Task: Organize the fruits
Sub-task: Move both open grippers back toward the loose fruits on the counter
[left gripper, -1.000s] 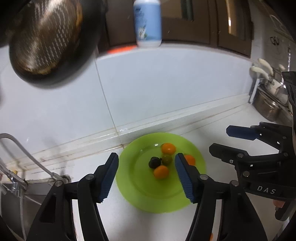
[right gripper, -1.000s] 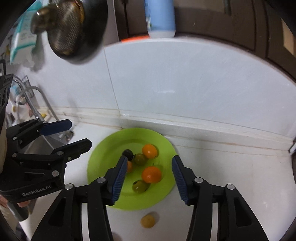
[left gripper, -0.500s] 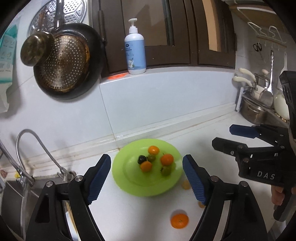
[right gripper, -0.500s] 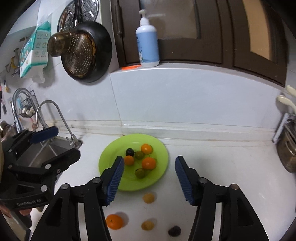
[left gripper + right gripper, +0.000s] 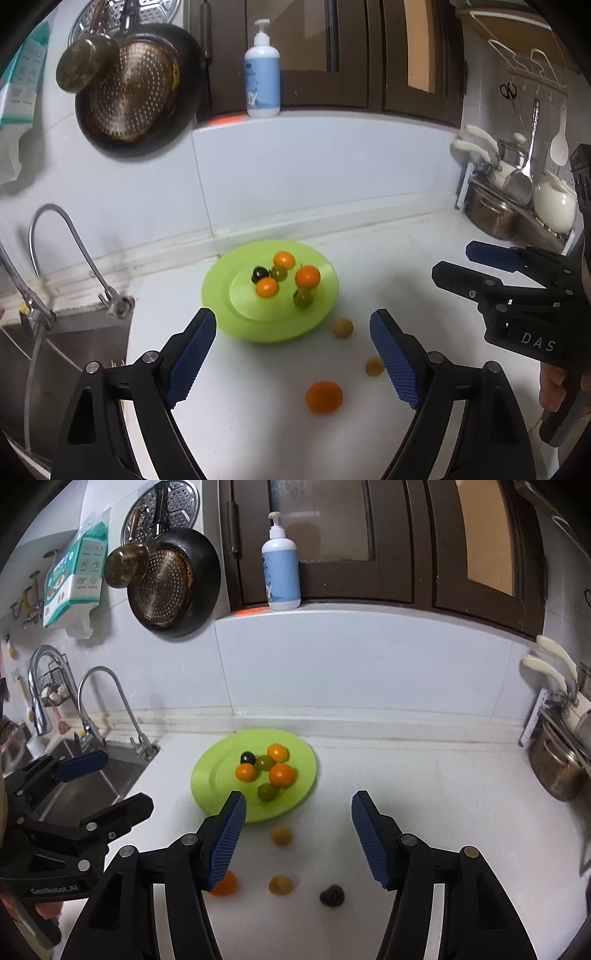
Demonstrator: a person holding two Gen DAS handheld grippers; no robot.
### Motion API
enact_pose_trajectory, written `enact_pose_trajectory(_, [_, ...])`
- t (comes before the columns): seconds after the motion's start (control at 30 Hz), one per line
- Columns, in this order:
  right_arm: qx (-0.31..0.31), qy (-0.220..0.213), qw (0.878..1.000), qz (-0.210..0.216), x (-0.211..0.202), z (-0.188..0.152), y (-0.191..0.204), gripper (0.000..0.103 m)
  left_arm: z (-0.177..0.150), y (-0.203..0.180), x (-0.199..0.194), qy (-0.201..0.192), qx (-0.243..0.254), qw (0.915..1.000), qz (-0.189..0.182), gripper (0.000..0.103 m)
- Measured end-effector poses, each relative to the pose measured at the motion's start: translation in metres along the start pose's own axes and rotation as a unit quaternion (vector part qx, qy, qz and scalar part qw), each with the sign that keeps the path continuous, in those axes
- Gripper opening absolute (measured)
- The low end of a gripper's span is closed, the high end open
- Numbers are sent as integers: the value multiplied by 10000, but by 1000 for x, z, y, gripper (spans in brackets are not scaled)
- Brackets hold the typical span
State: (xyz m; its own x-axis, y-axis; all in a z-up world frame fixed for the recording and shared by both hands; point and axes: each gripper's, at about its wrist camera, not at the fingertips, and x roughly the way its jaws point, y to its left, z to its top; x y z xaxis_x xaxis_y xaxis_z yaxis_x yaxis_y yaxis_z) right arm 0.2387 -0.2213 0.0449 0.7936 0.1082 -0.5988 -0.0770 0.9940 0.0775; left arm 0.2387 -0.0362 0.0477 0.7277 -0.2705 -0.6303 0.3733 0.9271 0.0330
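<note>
A lime green plate (image 5: 221, 314) (image 5: 207, 786) sits on the white counter by the back wall. It holds three orange fruits, two green ones and a dark one (image 5: 248, 757). In front of it on the counter lie two yellowish fruits (image 5: 281, 835) (image 5: 281, 884), a dark fruit (image 5: 331, 895) and an orange mandarin (image 5: 324, 397). My left gripper (image 5: 291, 315) hovers short of the plate, its jaws opening with nothing between them. My right gripper (image 5: 298, 797) is open and bare above the loose fruits. Each gripper shows at the edge of the other's view (image 5: 454, 260) (image 5: 123, 781).
A steel sink (image 5: 92, 790) with a curved faucet (image 5: 110, 701) lies left of the plate. Steel pots (image 5: 557, 771) and utensils crowd the right end of the counter. A soap bottle (image 5: 280, 572) stands on the ledge; a pan (image 5: 173, 587) hangs on the wall.
Both grippers have drawn back from the plate, so it looks smaller and the loose fruits on the counter have come into view. Both pairs of jaws stand wider than before.
</note>
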Motion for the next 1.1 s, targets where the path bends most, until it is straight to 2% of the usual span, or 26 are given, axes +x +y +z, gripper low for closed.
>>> enact_pose_trajectory(0.2, [109,251,9996,-46,6,-22,-4,60,-21,-7,13,299,75,9995,23,86])
enact_pose_trajectory(0.7, [460,1310,9903,-37,44,-88,-25,60,-68,-21,59,1226,5,9922,-231,86])
enact_pose_trajectory(1.0, [434,1685,9847,-78,66,-109,-30,60,-83,-22,84,1551,-62,9875,-286,84])
enact_pose_trajectory(1.1, [415,1746,9837,-82,73,-111,-31,60,-84,-21,88,1543,-90,9876,-272,82])
